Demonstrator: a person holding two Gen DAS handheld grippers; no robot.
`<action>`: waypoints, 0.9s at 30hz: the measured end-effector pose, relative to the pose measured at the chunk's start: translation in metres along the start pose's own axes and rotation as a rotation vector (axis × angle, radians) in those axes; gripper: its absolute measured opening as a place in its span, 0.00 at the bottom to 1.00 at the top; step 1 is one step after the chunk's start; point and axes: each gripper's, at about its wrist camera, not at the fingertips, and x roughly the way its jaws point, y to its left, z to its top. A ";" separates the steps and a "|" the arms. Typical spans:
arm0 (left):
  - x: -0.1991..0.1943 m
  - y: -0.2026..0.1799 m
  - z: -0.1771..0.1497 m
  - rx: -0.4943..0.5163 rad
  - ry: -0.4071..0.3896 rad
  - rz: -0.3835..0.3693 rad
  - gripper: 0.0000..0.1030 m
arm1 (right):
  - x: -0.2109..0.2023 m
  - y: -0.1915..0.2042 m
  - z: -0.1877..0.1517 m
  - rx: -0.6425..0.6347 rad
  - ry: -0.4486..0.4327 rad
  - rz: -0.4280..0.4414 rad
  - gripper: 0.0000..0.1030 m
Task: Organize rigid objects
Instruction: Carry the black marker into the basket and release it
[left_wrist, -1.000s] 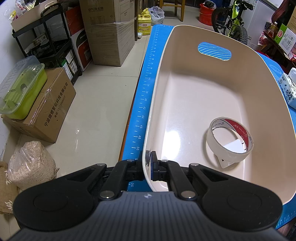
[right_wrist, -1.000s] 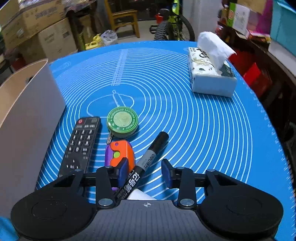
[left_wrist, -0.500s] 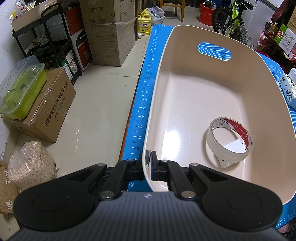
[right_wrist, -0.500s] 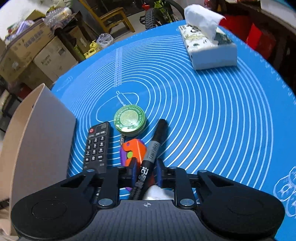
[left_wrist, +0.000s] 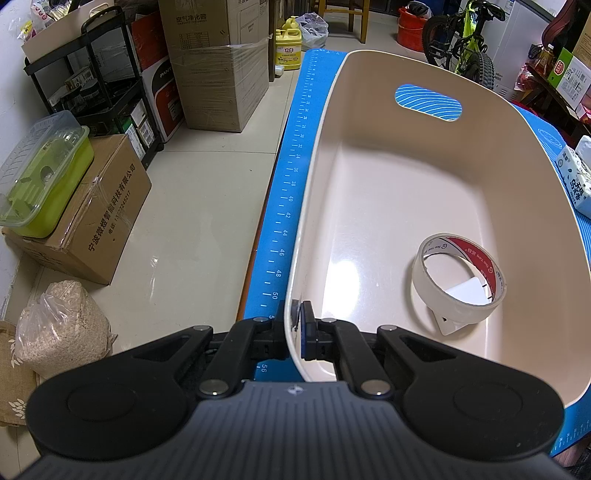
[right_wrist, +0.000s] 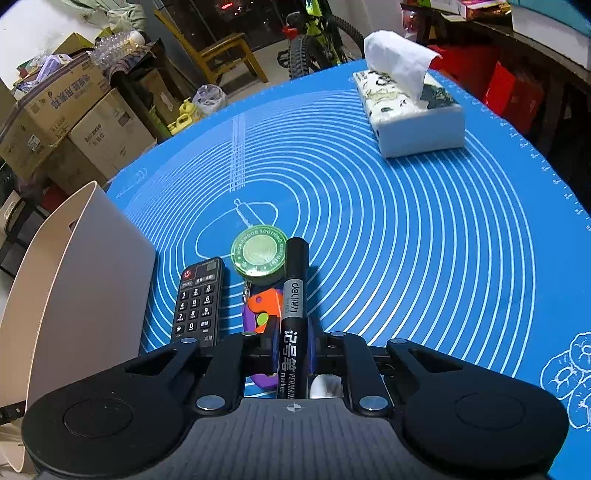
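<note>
Two claws: one is seen in each wrist view.
Left claw (left_wrist: 296, 324): pressed together on the near rim of the single cream tub (left_wrist: 546, 206), one finger outside the wall and one inside.
Right claw (right_wrist: 293, 345): pinched on the one black marker (right_wrist: 294, 295), which is held above the bench and points forward.
Tape roll (left_wrist: 458, 282): one, lying inside the tub near its right wall; a white card under it is only partly seen.
Remote (right_wrist: 198, 301): one, flat on the blue mat (right_wrist: 424, 236), just beside the tub's outer wall; its near end is cut off by the claw.
Green tin (right_wrist: 259, 255): one round tin, beyond the marker's cap; whether they touch cannot be told.
Orange and purple toy (right_wrist: 261, 314): one, largely hidden under the marker and the right claw.
Tissue box (right_wrist: 410, 110): one, well apart at the far right of the mat.
</note>
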 end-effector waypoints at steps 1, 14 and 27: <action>0.000 0.000 0.000 0.000 0.000 0.000 0.06 | -0.002 0.001 0.000 -0.003 -0.007 -0.002 0.24; 0.000 0.000 0.000 0.000 0.000 0.000 0.06 | -0.033 0.027 0.002 -0.061 -0.085 0.062 0.24; 0.000 0.000 0.000 0.000 0.000 0.000 0.06 | -0.080 0.114 0.012 -0.240 -0.188 0.235 0.24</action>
